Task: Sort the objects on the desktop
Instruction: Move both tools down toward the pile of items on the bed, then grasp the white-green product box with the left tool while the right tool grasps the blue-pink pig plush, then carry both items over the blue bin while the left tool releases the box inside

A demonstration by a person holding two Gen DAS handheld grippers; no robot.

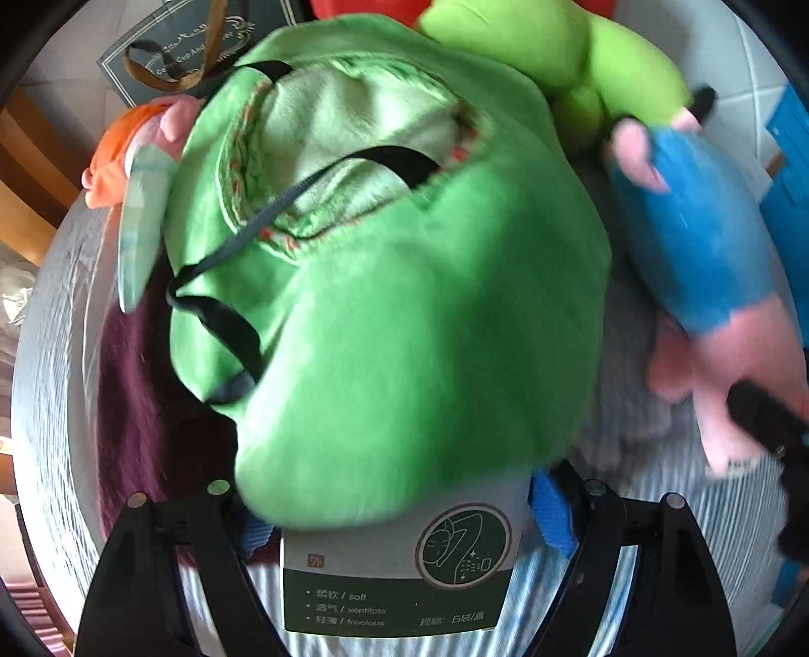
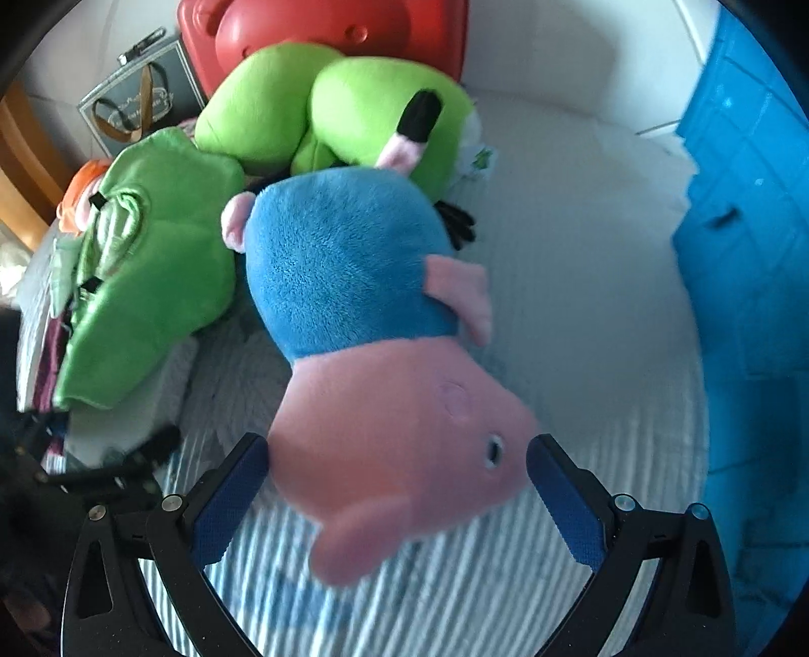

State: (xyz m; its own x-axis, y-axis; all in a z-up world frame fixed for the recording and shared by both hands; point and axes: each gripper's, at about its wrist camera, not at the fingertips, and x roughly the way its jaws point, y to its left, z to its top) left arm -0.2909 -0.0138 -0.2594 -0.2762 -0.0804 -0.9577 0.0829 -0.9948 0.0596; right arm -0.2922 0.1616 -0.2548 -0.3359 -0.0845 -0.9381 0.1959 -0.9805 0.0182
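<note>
A green plush bag (image 1: 404, 313) with black straps fills the left wrist view. Its lower end sits between the blue pads (image 1: 553, 515) of my left gripper (image 1: 404, 525), which press against it. Under it lies a white and dark green printed box (image 1: 394, 591). A pink pig plush in a blue shirt (image 2: 354, 283) lies on the striped cloth (image 2: 455, 606). My right gripper (image 2: 399, 480) stands wide, and the pig's pink head (image 2: 404, 429) fills the gap between its pads without looking squeezed. In the right wrist view the bag (image 2: 151, 263) lies to the left of the pig.
A lime green plush (image 2: 303, 111) and a red toy (image 2: 323, 30) lie behind the pig. A grey gift bag with a gold ribbon (image 2: 136, 101) stands at the back left, with an orange plush (image 1: 116, 167) nearby. A blue crate (image 2: 748, 252) borders the right. Maroon cloth (image 1: 141, 394) lies under the bag.
</note>
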